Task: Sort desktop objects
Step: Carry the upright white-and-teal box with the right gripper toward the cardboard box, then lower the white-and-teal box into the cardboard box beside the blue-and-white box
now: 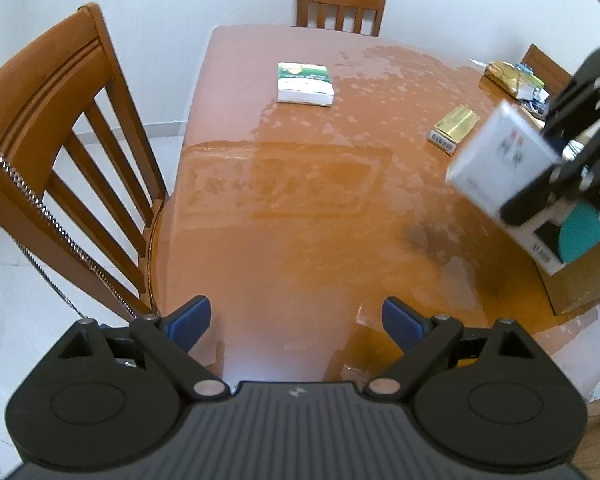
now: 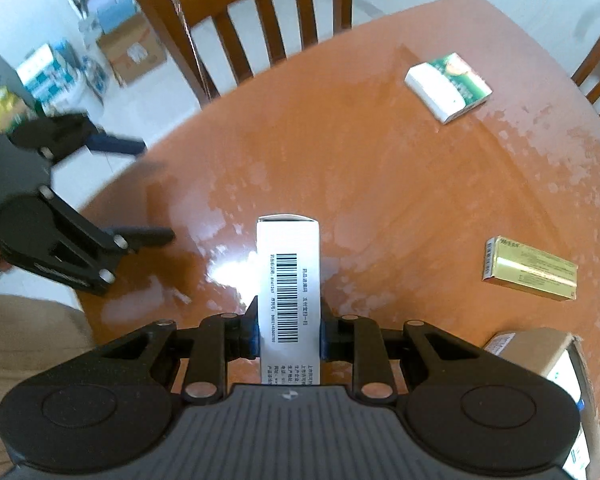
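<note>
White box was clamped in right gripper near cardboard box; left gripper was spread, empty. Level lowering into it was advised.

The right gripper is clamping a white box above the table, with the left gripper gaping at left, while green and gold boxes are lying apart.
</note>
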`<state>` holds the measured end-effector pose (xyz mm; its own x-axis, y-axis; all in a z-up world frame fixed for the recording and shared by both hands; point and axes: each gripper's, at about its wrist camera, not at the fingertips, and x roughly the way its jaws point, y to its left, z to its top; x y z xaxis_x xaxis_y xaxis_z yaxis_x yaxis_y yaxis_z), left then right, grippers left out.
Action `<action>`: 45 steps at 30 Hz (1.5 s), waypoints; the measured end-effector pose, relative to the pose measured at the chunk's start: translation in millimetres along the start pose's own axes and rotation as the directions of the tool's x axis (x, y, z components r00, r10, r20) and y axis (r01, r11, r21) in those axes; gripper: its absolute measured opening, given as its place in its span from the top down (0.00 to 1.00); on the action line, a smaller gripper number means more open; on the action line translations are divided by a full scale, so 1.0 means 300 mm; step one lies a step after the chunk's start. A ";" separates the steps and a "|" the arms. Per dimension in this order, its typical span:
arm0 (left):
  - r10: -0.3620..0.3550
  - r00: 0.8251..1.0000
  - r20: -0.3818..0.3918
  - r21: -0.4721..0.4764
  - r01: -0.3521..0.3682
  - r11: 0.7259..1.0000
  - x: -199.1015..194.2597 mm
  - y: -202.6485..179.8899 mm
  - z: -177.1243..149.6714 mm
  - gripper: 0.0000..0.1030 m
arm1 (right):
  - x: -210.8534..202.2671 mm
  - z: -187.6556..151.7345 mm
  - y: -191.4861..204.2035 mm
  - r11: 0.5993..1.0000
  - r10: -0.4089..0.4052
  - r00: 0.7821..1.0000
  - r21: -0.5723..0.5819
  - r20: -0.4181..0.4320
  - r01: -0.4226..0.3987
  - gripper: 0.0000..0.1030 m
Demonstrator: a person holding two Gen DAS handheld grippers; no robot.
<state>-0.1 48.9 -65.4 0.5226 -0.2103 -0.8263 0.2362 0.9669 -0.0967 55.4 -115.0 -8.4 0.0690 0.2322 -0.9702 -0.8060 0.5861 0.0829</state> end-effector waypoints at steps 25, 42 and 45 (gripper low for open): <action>-0.047 0.999 0.023 0.176 0.042 0.983 -0.007 -0.359 0.072 0.10 | -0.451 -0.396 -0.282 0.992 -0.113 0.988 0.069 0.104 0.106 0.72; 0.041 0.999 -0.026 0.158 -0.036 0.987 0.032 -0.467 0.073 0.10 | -0.352 -0.507 -0.383 0.987 0.036 0.999 -0.160 0.013 -0.034 0.72; 0.064 0.997 -0.035 0.137 -0.058 0.989 0.040 -0.469 0.073 0.10 | -0.297 -0.486 -0.381 0.974 0.072 0.997 -0.213 -0.027 -0.076 0.72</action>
<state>-9.2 -92.9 -49.5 0.5079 -0.1431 -0.8494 0.3152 0.9486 0.0287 55.7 -315.9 35.5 -0.0056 0.2525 -0.9676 -0.9158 0.3873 0.1064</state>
